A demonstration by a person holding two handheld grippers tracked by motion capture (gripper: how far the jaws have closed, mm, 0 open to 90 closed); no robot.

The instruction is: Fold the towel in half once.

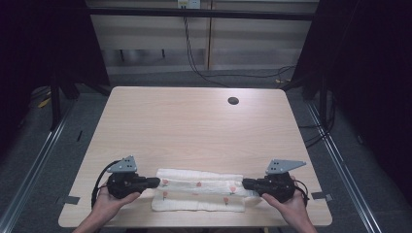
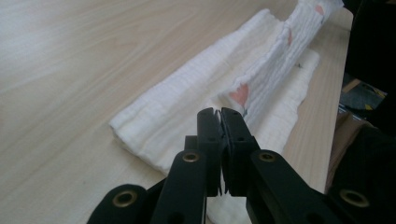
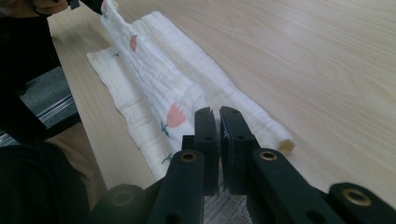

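A white cloth (image 1: 199, 190) with little pink flowers lies on the wooden table (image 1: 194, 126), stretched out long between the two grippers. The left gripper (image 1: 156, 182) is pinched tight on one end of the cloth, and the right gripper (image 1: 245, 184) is pinched tight on the other end. A hand (image 1: 109, 201) holds the left gripper and another hand (image 1: 291, 204) holds the right one. In the left gripper view, the two black fingers (image 2: 208, 126) are almost pressed together, with a thin edge of cloth (image 2: 261, 88) caught between their tips. From those fingers the top layer of cloth rises as a ridge and runs away toward the far end, and the rest of the cloth lies flat on the table under the fingers and on both sides of the ridge. In the right gripper view, the black fingers (image 3: 205, 126) are just as close together, and a bit of cloth (image 3: 163, 93) sticks out below them near the bottom. A pink flower (image 3: 175, 115) sits just to the left of these fingers. A rolled fold of the cloth lies just to their right
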